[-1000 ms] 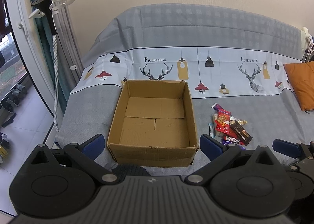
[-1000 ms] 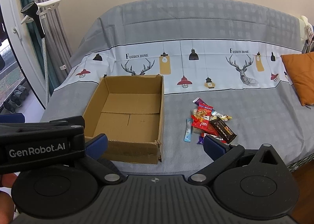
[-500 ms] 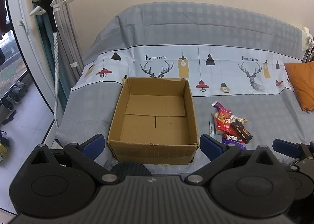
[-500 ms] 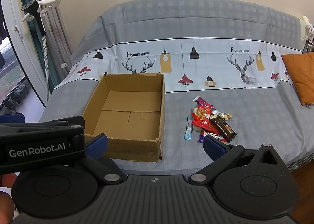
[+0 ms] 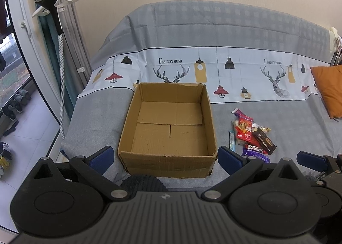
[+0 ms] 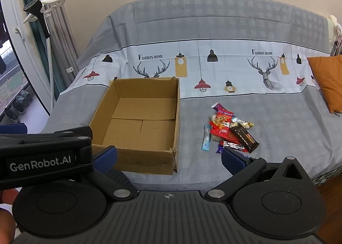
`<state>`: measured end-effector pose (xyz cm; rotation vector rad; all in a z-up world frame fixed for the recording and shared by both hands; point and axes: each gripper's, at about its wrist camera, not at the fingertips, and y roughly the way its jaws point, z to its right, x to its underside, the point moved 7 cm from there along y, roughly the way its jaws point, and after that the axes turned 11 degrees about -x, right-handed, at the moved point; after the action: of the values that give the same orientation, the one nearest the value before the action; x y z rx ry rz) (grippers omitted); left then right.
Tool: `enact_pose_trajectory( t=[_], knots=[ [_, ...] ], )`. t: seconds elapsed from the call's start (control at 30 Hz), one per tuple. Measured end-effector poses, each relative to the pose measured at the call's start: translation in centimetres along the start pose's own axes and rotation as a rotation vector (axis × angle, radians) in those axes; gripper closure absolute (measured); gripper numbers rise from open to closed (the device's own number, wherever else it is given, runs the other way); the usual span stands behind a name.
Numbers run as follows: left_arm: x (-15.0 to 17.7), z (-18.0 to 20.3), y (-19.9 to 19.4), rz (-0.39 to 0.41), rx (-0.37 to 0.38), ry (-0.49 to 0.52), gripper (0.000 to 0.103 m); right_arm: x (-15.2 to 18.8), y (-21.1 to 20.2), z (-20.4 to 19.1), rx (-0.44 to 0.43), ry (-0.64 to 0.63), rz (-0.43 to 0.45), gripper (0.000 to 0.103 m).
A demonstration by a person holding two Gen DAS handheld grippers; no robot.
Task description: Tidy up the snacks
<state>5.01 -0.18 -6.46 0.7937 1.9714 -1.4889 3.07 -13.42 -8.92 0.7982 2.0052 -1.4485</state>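
Your left gripper (image 5: 164, 157) has its jaws spread wide and holds nothing; the blue pads (image 5: 101, 156) sit at either side of the near wall of the cardboard box (image 5: 171, 124), so the box lies straight ahead between the jaws and slightly beyond them. The box stands open-topped on the bed (image 5: 96, 120), with only its folded bottom flaps showing inside.

Your right gripper (image 6: 168, 158) also has its jaws spread, pinching nothing. Ahead of its right-hand jaw, just past the pad tip, lies the pile of snacks (image 6: 229, 129): a red packet (image 6: 222, 127) on top, a dark chocolate bar (image 6: 245, 138) leaning over the pile's right side, and a thin light-blue stick pack (image 6: 207, 138) just beside the pile on the box side. The pile lies on the grey bedcover, near the box but apart from it. The box's near right corner sits between this gripper's jaws, the rest of it off toward the left jaw.

Far to the right of both grippers, an orange cushion (image 6: 329, 81) rests on the bed.
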Motion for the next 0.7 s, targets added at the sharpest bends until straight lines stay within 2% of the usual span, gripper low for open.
enact_pose_trajectory(
  t=[0.27,0.43,0.6,0.7],
  knots=[
    [0.3,0.9,0.3,0.002,-0.025,0.021,0.0,0.6,0.7,0.8,-0.039,0.021,0.009,0.0],
    [0.8,3.2,2.2,-0.017,-0.025,0.055,0.0,1.6,2.3,3.1,-0.046,0.049,0.011,0.001],
    [2.2,7.8,7.3,-0.056,-0.001,0.111,0.0,3.7,6.7,8.2,-0.021,0.035,0.065,0.001],
    [3.3,11.7,10.8,-0.041,0.037,0.169,0.0,5.8,9.9,12.8,-0.019,0.087,0.056,0.001]
  ],
)
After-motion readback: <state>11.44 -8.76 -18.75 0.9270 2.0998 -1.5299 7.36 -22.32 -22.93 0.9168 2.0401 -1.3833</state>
